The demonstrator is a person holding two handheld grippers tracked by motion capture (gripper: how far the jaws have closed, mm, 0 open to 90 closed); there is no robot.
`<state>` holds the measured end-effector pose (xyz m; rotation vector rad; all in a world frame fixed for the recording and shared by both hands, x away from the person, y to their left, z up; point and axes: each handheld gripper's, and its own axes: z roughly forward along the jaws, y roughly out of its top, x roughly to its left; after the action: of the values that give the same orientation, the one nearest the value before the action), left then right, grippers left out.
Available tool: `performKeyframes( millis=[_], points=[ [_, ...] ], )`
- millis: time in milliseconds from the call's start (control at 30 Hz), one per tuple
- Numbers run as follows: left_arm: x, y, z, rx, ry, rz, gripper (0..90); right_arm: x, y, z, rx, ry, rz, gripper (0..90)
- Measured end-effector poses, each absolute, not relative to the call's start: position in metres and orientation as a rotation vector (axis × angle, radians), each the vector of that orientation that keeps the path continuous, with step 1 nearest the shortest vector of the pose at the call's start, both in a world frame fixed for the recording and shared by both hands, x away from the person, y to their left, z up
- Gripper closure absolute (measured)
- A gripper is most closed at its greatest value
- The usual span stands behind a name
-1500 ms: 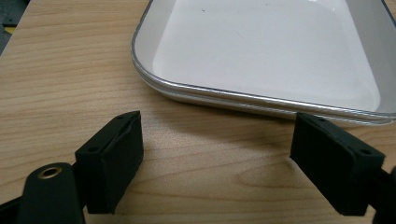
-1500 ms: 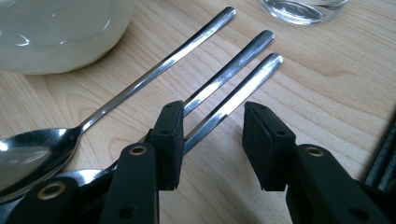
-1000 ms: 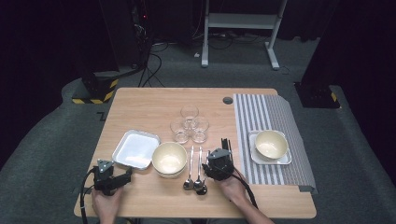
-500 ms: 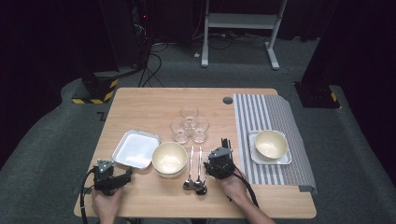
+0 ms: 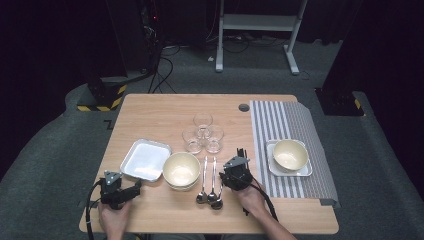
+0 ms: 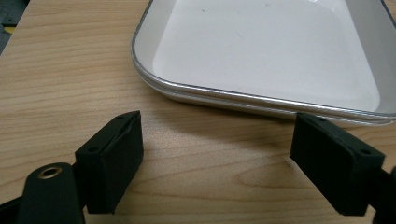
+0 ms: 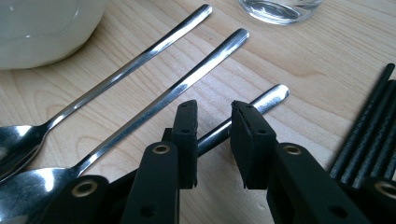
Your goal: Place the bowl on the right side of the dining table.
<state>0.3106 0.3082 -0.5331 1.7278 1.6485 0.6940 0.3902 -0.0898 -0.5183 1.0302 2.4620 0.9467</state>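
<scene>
Three metal spoons (image 5: pixel 210 192) lie side by side on the wooden table (image 5: pixel 165 112). My right gripper (image 5: pixel 232 166) hovers low over the rightmost one. Its jaws straddle that spoon's handle (image 7: pixel 273 97) with a gap on each side, and they have just been closing. My right gripper (image 7: pixel 214 140) is still open. The other two spoon handles (image 7: pixel 187 81) lie to its left. My left gripper (image 5: pixel 136 188) rests at the table's front left, and there the left gripper (image 6: pixel 217 163) is wide open and empty, just short of the white tray (image 6: pixel 261 60).
A cream bowl (image 5: pixel 181 169) stands between the tray (image 5: pixel 145 159) and the spoons. Three glasses (image 5: pixel 202 132) cluster behind them. Black chopsticks (image 7: pixel 369 130) lie right of my right gripper. A second bowl (image 5: pixel 290 154) sits on a white plate on the striped mat (image 5: pixel 285 117).
</scene>
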Motion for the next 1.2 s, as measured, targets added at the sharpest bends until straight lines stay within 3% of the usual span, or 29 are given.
performKeyframes(
  millis=[1200],
  points=[
    [0.311, 0.308, -0.533, 1.729, 1.648, 0.695, 17.3, 0.41, -0.09, -0.515, 1.077, 2.455, 0.907, 78.1]
  ],
)
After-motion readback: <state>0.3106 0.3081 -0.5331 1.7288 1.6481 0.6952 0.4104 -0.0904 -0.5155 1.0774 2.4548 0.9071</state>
